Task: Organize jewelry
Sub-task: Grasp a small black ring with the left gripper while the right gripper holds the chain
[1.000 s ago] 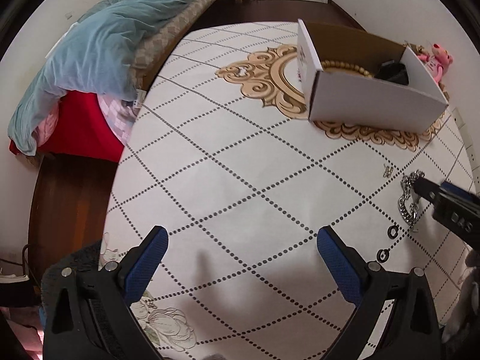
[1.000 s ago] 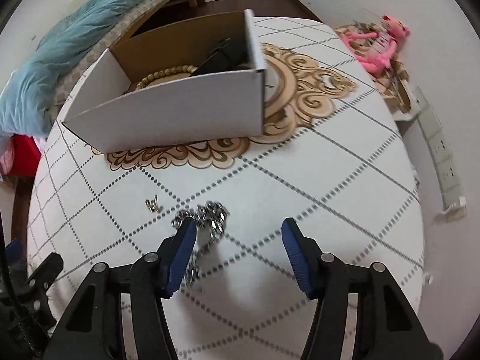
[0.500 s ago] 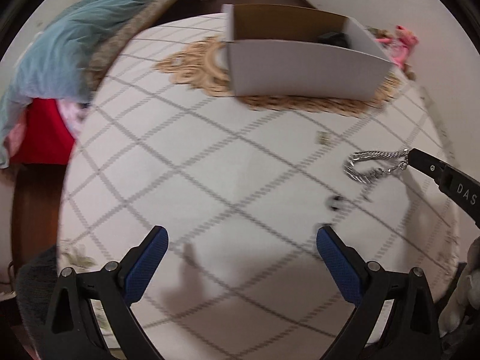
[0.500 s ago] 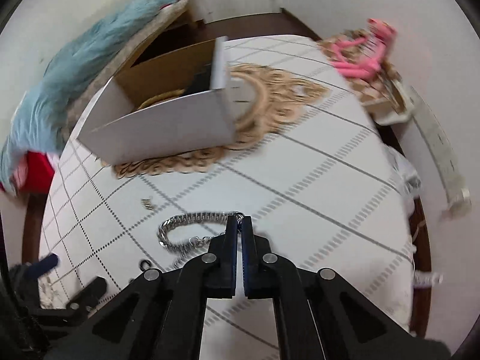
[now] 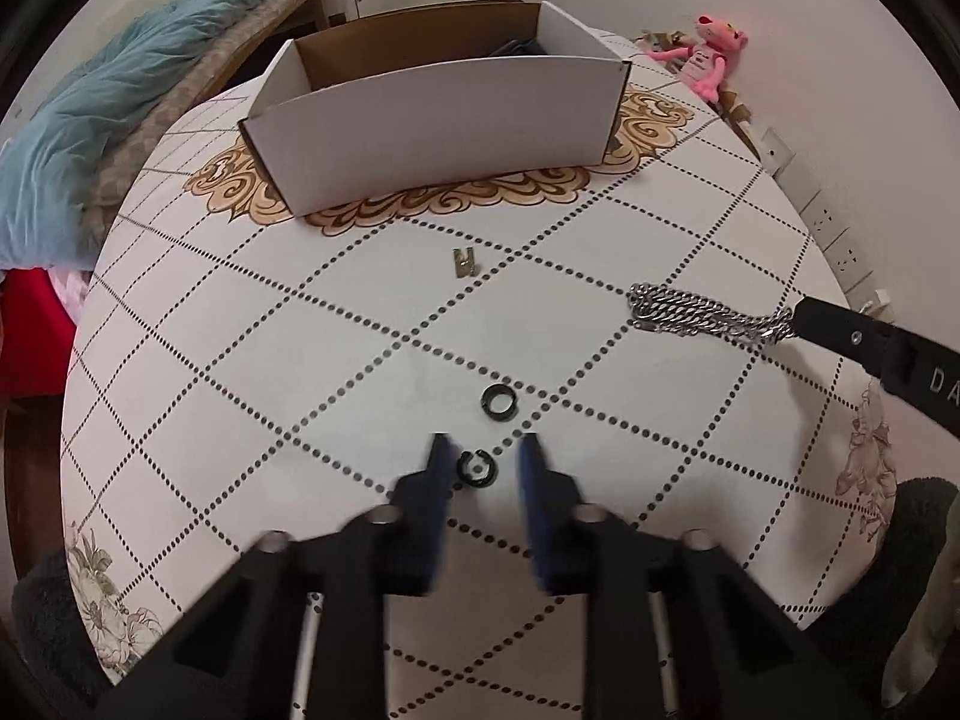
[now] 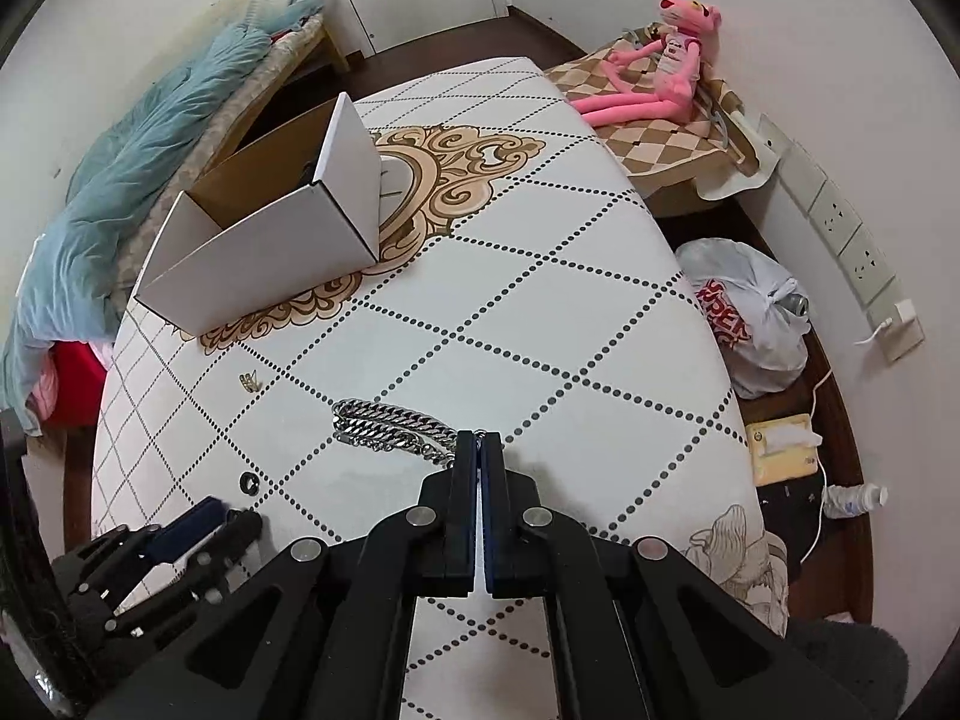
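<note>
Left gripper point(image 5: 480, 462) narrowed around black ring point(image 5: 476, 468), low over table point(image 5: 240, 360), right gripper point(image 6: 479, 441) pinching silver chain point(image 6: 384, 423).

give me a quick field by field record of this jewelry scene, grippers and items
left gripper: jaws partly closed around a small black ring, not yet touching it
near ring: flat on the tablecloth between the left fingers
far ring: black, loose on the cloth just beyond
right gripper: shut on the silver chain
silver chain: one end pinched, rest trailing toward the box
gold piece: small, loose, between rings and box; type unclear
white cardboard box: open, on the gold medallion print
tablecloth: white, dotted diamond grid
</note>
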{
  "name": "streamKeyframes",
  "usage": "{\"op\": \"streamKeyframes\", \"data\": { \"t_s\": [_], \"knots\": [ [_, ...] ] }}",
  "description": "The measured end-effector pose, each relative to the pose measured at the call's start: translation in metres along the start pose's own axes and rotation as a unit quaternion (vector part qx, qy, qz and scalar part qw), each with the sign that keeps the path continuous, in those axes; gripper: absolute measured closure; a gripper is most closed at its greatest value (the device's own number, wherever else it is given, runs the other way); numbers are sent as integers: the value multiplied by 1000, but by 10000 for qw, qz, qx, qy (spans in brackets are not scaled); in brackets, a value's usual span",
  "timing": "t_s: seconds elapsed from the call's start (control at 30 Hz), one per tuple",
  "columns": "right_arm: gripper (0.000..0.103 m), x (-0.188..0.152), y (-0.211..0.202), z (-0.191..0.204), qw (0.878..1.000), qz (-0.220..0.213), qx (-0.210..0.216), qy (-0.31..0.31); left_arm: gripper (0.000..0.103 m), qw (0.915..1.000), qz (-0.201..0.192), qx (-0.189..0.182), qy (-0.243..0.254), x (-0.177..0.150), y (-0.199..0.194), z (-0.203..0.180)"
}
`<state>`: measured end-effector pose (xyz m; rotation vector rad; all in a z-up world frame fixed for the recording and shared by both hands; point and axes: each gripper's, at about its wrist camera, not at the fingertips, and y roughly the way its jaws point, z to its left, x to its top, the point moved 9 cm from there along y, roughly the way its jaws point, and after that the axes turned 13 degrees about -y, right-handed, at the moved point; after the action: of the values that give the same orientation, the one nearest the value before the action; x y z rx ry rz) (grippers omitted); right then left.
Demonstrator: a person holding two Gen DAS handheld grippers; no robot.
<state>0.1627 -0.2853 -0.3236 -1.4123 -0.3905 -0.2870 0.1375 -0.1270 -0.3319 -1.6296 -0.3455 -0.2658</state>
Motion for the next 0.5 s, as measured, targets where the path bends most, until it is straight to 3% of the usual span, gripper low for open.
{"op": "streamKeyframes", "data": {
  "t_s": [0.07, 0.27, 0.5],
  "knots": [
    [102, 0, -1, 2, 10000, -5, 12, -18, 93, 10000, -18, -31, 3, 2, 0, -1],
    [102, 4, -14, 14, 9998, -95, 126, -131, 93, 9998, -71, -172, 12, 4, -5, 0],
    [102, 29, -41, 38, 9978, -317, 494, -321, 93, 9991, -135, -395, -120, 14, -39, 13]
  ]
}}
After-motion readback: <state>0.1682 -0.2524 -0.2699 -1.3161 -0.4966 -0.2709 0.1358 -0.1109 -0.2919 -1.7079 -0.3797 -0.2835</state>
